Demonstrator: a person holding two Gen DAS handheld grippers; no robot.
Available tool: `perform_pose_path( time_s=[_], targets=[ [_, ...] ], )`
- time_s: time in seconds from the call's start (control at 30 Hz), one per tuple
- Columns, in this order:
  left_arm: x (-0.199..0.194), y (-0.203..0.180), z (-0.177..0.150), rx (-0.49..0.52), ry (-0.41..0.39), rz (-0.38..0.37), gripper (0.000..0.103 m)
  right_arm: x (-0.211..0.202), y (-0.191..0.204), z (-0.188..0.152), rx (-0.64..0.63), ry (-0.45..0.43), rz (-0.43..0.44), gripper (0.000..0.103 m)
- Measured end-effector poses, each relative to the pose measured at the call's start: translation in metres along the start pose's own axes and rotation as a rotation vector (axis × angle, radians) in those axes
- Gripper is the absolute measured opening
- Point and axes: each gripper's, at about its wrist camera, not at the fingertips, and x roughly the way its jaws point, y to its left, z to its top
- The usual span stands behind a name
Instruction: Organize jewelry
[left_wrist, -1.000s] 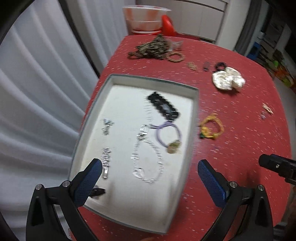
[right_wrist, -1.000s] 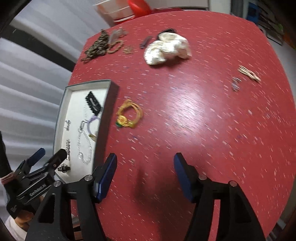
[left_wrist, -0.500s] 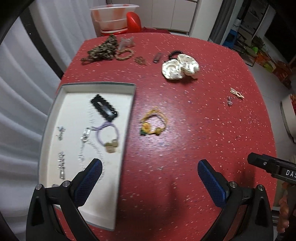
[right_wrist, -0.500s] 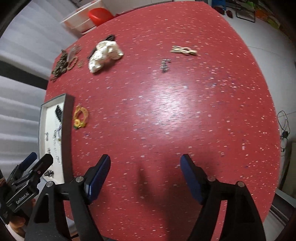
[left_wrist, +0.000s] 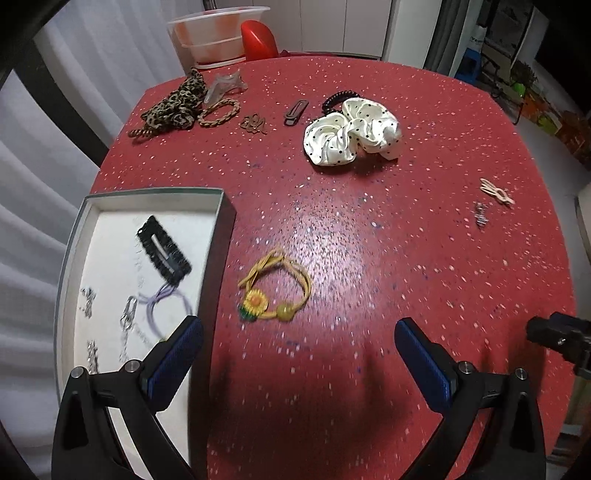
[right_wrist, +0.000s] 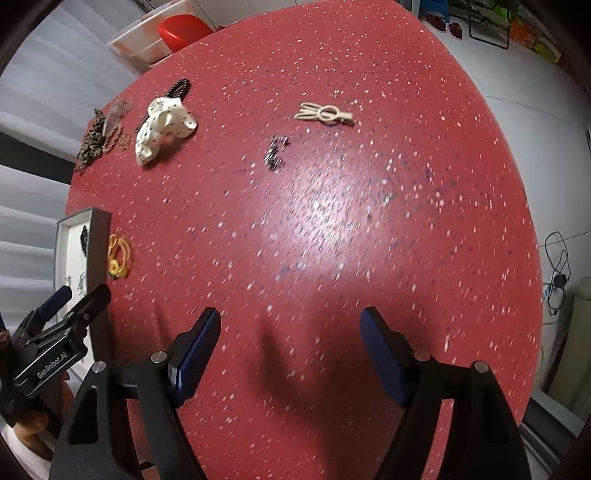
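At my far left sits the tray, already holding a black hair clip, a purple hair tie and some silver pieces. Just beside its right wall lies the yellow sunflower bracelet on the red table. My left gripper hangs spread and empty, the bracelet just ahead of its jaws. I judge this is the reach for the next piece: lower, close on the bracelet, carry it into the tray. Farther right, my right gripper, whose jaws have just been opening, stands wide over bare table, nothing between them, well short of the small dark charm and cream clip.
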Motion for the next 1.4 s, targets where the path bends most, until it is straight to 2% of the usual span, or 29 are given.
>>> perform_pose_path(
  time_s=[0.47,0.63,0.93,1.0,1.03,1.1,1.13,1.2,1.23,1.33,1.37,1.4],
  targets=[
    [0.044,-0.005,0.021,-0.070,0.004,0.078,0.103,0.037,0.009,0.064,-0.068,-0.044,-0.032,0.080],
    [0.056,-0.003,0.026,-0.074,0.003,0.086,0.103,0.053,0.019,0.083,-0.085,-0.065,-0.061,0.080],
    [0.060,-0.004,0.026,-0.090,-0.005,0.064,0.103,0.068,0.053,0.097,-0.190,-0.131,-0.163,0.080],
    [0.058,-0.004,0.024,-0.093,-0.001,0.038,0.094,0.070,0.060,0.097,-0.211,-0.143,-0.185,0.076],
    [0.057,-0.005,0.024,-0.088,-0.001,0.021,0.091,0.070,0.064,0.097,-0.216,-0.153,-0.200,0.070],
    [0.054,-0.009,0.024,-0.070,-0.002,-0.012,0.074,0.070,0.070,0.098,-0.212,-0.165,-0.196,0.061],
    [0.052,-0.011,0.023,-0.062,-0.004,-0.025,0.069,0.071,0.071,0.099,-0.211,-0.164,-0.196,0.058],
    [0.049,-0.016,0.023,-0.051,-0.003,-0.046,0.048,0.070,0.074,0.101,-0.207,-0.167,-0.193,0.051],
    [0.048,-0.017,0.023,-0.041,-0.003,-0.050,0.042,0.069,0.079,0.100,-0.206,-0.167,-0.195,0.043],
    [0.044,-0.019,0.021,-0.035,0.005,-0.076,0.016,0.068,0.081,0.100,-0.206,-0.165,-0.190,0.030],
    [0.044,-0.019,0.020,-0.034,0.010,-0.084,0.005,0.063,0.075,0.097,-0.209,-0.165,-0.191,0.024],
    [0.043,-0.020,0.020,-0.035,0.015,-0.095,0.004,0.063,0.077,0.097,-0.209,-0.164,-0.187,0.020]
  ],
)
